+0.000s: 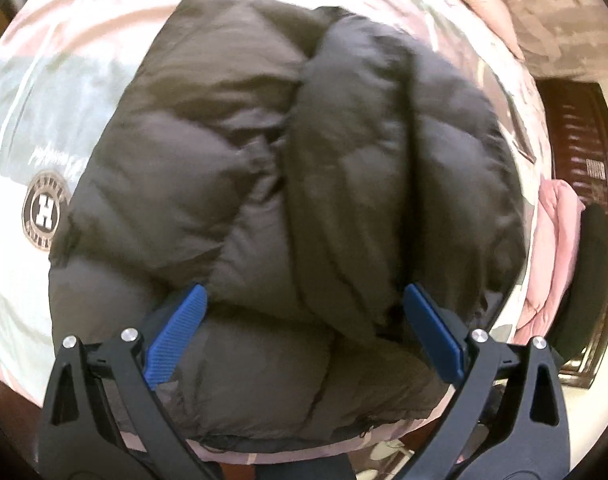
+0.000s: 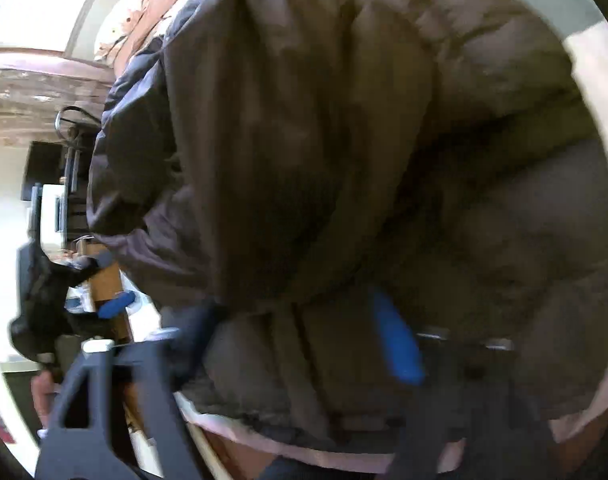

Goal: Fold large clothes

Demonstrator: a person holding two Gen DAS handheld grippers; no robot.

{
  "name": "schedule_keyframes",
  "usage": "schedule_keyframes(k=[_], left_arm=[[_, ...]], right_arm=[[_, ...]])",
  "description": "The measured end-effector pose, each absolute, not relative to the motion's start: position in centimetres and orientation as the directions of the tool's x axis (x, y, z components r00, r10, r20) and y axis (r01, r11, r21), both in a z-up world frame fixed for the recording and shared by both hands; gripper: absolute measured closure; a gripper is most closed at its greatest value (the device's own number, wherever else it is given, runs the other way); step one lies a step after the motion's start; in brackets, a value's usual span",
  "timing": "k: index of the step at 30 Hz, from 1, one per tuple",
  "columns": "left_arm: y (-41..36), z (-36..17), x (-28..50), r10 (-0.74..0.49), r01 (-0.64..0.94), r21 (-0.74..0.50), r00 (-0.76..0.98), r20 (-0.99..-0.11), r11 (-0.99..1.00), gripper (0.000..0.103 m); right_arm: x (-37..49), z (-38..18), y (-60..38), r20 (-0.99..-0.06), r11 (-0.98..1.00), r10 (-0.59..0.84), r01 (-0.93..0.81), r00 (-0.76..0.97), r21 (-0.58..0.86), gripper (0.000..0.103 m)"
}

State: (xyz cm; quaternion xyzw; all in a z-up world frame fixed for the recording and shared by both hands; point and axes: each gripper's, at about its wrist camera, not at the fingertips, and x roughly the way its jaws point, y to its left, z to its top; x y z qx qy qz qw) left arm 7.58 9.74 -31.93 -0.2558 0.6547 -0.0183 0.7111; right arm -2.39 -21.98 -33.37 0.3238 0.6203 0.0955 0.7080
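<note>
A dark brown puffer jacket [image 1: 264, 184] lies folded on a bed, with a sleeve or side panel laid over its right half. My left gripper [image 1: 304, 292] is open, its blue pads spread wide just above the jacket's near edge, holding nothing. In the right wrist view the same jacket [image 2: 363, 160] fills the frame, very close and blurred. My right gripper [image 2: 292, 320] hovers at the jacket's near hem with its jaws apart; one blue pad [image 2: 395, 344] shows clearly, the other is blurred and dark. The left gripper also shows at the left of that view [image 2: 116, 304].
The bed cover [image 1: 36, 128] is pale with pink bands and a round "H" emblem [image 1: 46, 210]. A pink quilt [image 1: 551, 248] hangs at the bed's right edge by a dark wooden frame [image 1: 591, 152]. Furniture and clutter stand left in the right wrist view [image 2: 60, 184].
</note>
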Motion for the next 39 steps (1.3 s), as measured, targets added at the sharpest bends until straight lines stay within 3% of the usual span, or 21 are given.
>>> schedule_keyframes(k=[5,7,10,12,13,15,17,24,29,34,39], left_arm=[[8.1,-29.8,10.2,-0.381,-0.274,-0.42,0.186,-0.906,0.865,0.003],[7.0,-29.7,11.3,-0.403,-0.268,-0.441,0.187,-0.896,0.857,0.002],[5.2,-31.0,13.0,-0.373,-0.249,-0.397,0.14,-0.917,0.884,0.002],[3.9,-31.0,13.8,-0.34,-0.219,-0.37,0.161,-0.926,0.903,0.002],[3.4,-30.9,13.9,-0.305,-0.199,-0.336,0.172,-0.937,0.92,0.002],[2.0,-31.9,14.2,-0.212,-0.151,-0.235,0.155,-0.965,0.96,0.002],[2.0,-34.1,14.0,-0.211,-0.181,-0.224,0.085,-0.974,0.958,0.002],[3.4,-39.1,10.9,-0.169,-0.236,-0.152,-0.053,-0.984,0.96,0.002],[2.9,-41.4,8.5,-0.131,-0.185,-0.107,-0.124,-0.983,0.977,0.002],[4.5,-38.1,7.9,-0.188,-0.199,-0.175,-0.049,-0.981,0.964,0.002],[5.0,-33.6,7.5,-0.183,-0.148,-0.187,0.04,-0.982,0.971,0.002]], right_arm=[[-0.5,-31.0,-25.6,-0.783,0.715,0.557,0.32,0.277,0.622,0.017],[0.4,-30.4,-26.5,-0.767,0.692,0.559,0.332,0.317,0.641,0.011],[3.8,-28.9,-27.3,-0.793,0.717,0.497,0.347,0.353,0.604,0.011],[6.0,-26.7,-26.9,-0.759,0.733,0.467,0.281,0.454,0.62,0.011],[6.7,-26.1,-26.4,-0.734,0.733,0.475,0.243,0.485,0.635,0.013],[8.8,-25.7,-24.5,-0.708,0.744,0.51,0.163,0.488,0.648,0.03],[10.9,-27.3,-22.3,-0.768,0.806,0.489,0.124,0.413,0.579,0.049],[7.0,-35.2,-19.0,-0.918,0.904,0.379,0.165,0.119,0.395,0.05],[3.1,-38.4,-18.6,-0.943,0.927,0.334,0.176,0.007,0.33,0.049],[3.9,-35.4,-20.5,-0.901,0.877,0.42,0.208,0.105,0.433,0.048],[2.8,-30.2,-21.2,-0.838,0.847,0.486,0.104,0.248,0.522,0.048]])
